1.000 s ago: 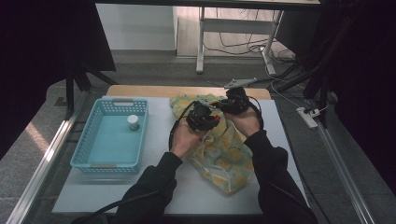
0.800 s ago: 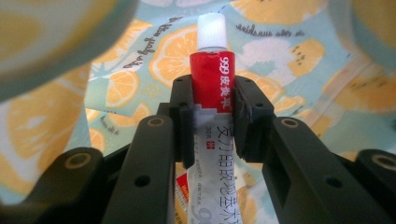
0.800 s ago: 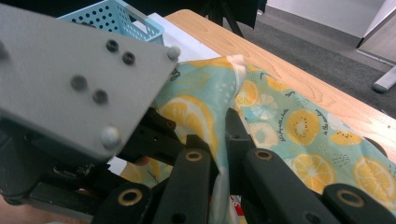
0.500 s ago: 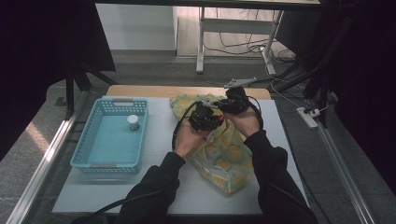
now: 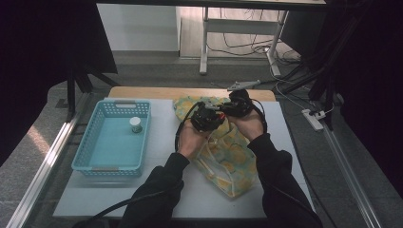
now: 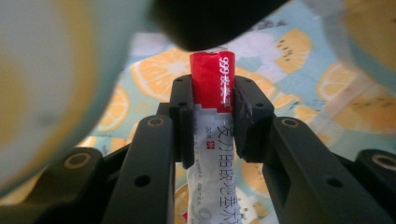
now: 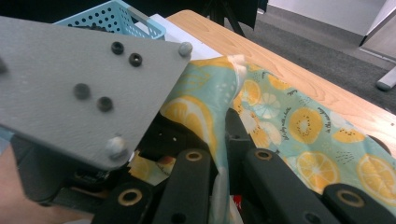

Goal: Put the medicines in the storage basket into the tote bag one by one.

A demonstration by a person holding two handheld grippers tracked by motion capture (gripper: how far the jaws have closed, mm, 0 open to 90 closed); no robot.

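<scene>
The left hand-held gripper (image 6: 212,116) is clamped on a red-and-white sachet (image 6: 213,140), its red end poking up past the black pads and its white printed body running down between the jaws. The right hand-held gripper (image 7: 217,163) is pinched tight on the edge of the citrus-print fabric bag (image 7: 299,135), lifting the cloth into a ridge. From above, both hands meet over the bag's top end (image 5: 223,142) in the middle of the desk (image 5: 161,190). Against a second ago, almost nothing shifts: the left gripper (image 5: 205,118) creeps a touch, the right gripper (image 5: 237,103) holds steady, the bag lies the same. So it looks like the sachet is poised at the bag's mouth, not yet in. The blue basket (image 5: 85,164) to the left holds a small white bottle (image 5: 135,124), untouched.
</scene>
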